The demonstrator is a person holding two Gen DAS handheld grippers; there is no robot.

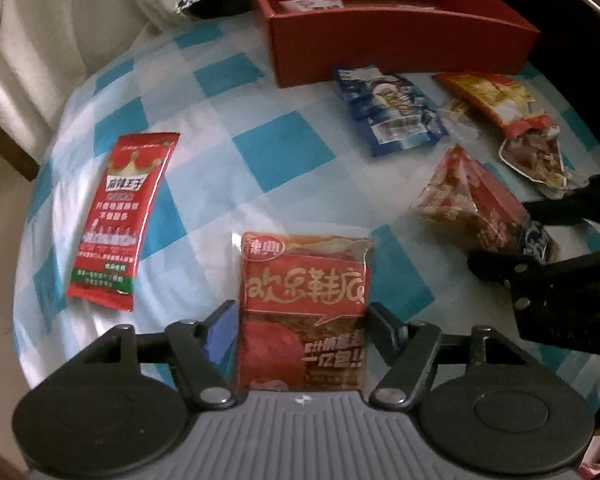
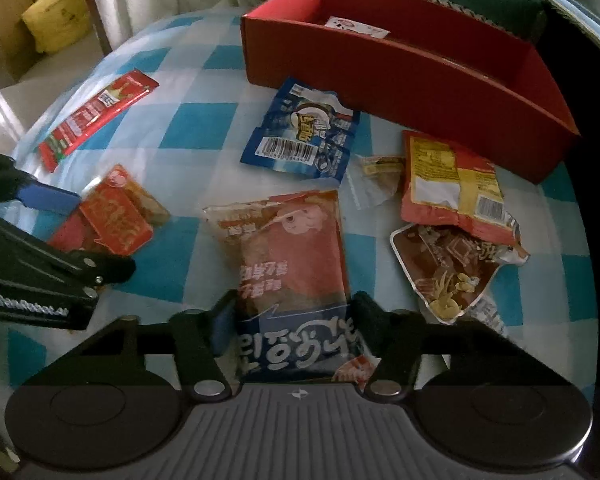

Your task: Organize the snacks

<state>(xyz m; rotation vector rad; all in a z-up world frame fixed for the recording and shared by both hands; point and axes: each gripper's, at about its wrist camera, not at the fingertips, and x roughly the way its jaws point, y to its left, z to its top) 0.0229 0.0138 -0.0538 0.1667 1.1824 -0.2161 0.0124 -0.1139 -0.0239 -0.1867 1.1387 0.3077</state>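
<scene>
Snack packets lie scattered across a blue-and-white checked cloth covering the worktop (image 2: 172, 128), with a red box (image 2: 400, 76) standing at its far edge, one white-labelled packet (image 2: 358, 26) already inside. The left hand-held gripper (image 1: 302, 320) straddles a red packet with gold lettering (image 1: 304, 300), one finger on each long edge, the packet's long axis running straight ahead between them; whether the fingers are pressing it or merely flanking it cannot be told. The right hand-held gripper (image 2: 292, 316) stands likewise over a red-and-blue packet with white script (image 2: 296, 272), its length also running forward along the fingers, and contact is again unclear.

From both hand-held grippers the red box lies ahead and somewhat to the right, beyond a blue packet (image 2: 304, 140) and a red-and-yellow packet (image 2: 448, 180) that overlaps a torn brown wrapper (image 2: 444, 272). The right hand-held gripper looks the nearer to the box. A long red sachet with a crown (image 1: 120, 216) lies apart on the left, closest to the left hand-held gripper. Either carry to the box would likely pass over the packets lying in between.
</scene>
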